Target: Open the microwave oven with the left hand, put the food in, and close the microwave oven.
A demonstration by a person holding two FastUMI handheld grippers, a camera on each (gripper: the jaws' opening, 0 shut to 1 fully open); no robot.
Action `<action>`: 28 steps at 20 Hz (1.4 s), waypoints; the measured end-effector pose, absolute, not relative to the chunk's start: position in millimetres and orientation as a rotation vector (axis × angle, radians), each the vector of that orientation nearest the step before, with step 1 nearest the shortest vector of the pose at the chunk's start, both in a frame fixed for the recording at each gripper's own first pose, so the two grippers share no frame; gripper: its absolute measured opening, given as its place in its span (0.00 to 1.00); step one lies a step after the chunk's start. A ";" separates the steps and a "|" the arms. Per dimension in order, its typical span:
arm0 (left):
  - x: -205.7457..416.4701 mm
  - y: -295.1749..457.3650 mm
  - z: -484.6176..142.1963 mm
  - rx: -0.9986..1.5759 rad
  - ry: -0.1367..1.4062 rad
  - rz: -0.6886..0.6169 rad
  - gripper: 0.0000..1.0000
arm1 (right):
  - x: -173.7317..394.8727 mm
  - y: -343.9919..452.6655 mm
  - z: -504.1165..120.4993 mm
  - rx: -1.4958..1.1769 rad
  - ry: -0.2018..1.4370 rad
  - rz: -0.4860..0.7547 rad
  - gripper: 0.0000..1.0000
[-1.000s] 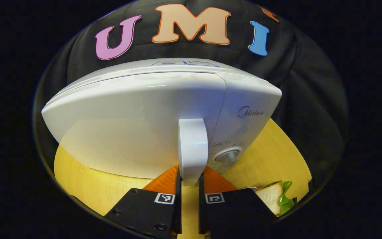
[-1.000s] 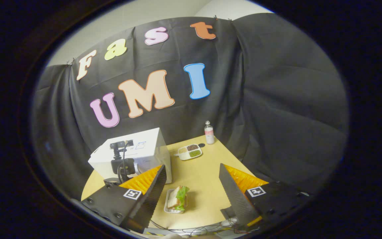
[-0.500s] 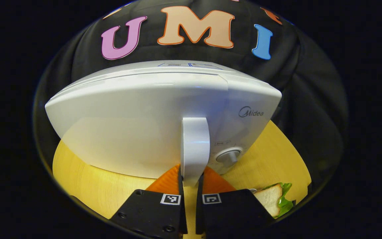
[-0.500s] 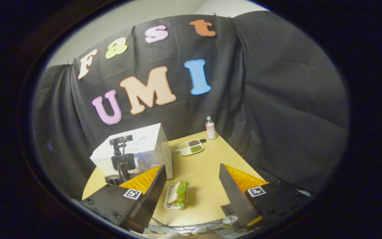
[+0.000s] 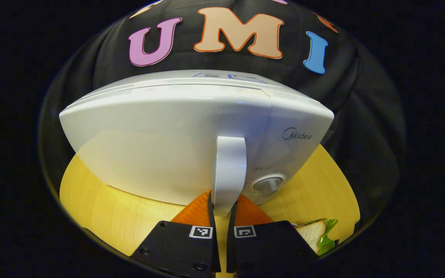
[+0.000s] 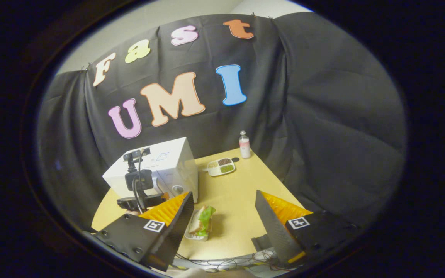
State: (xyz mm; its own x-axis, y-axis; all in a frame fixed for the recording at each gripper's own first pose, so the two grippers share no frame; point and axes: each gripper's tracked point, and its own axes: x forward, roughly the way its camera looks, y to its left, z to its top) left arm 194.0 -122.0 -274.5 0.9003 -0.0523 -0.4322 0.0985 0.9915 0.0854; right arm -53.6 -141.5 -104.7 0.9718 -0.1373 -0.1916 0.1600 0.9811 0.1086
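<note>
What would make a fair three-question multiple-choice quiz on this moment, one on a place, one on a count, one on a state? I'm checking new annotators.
1. Where does the sandwich lie?
A. inside the microwave
B. on a small tray on the table, in front of the microwave
C. beside the bottle

2. How many filled sections does the divided dish show?
A. one
B. three
C. five

3. What is the left gripper doing?
A. closed on the door handle
B. hanging open above the table
C. holding the bottle

Answers:
1 B: the right gripper view shows it on the table before the microwave.
2 B: three fillings are visible.
3 A: in the left gripper view both fingers press the door handle; the door looks shut.
</note>
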 end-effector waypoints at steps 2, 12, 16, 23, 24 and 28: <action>192.8 -122.2 -274.6 0.109 0.440 -0.085 0.06 | -51.1 -140.2 -106.9 0.125 0.193 -0.142 0.92; 100.3 -87.6 -288.6 0.167 0.415 -0.163 0.12 | -39.7 -142.2 -121.5 0.120 0.229 -0.129 0.99; 74.8 -66.8 -293.5 0.095 0.446 -0.140 0.22 | -37.0 -121.0 -123.7 0.151 0.242 -0.091 0.99; 27.6 -4.9 -294.8 -0.037 0.495 -0.077 0.84 | -34.8 -83.2 -141.0 0.125 0.294 -0.041 0.99; 21.6 4.3 -295.1 -0.035 0.500 -0.066 0.88 | -34.1 -78.1 -142.7 0.122 0.301 -0.035 0.99; -7.6 41.5 -290.1 -0.042 0.511 -0.005 0.92 | -27.6 -62.0 -150.8 0.117 0.328 -0.023 0.99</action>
State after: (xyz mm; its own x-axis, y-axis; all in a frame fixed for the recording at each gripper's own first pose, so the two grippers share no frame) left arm -7.6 41.5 -290.1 0.8724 -0.0148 -0.4886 -0.0062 0.9991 -0.0414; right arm -27.6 -62.0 -150.8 0.9464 -0.0034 -0.3231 0.0414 0.9930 0.1109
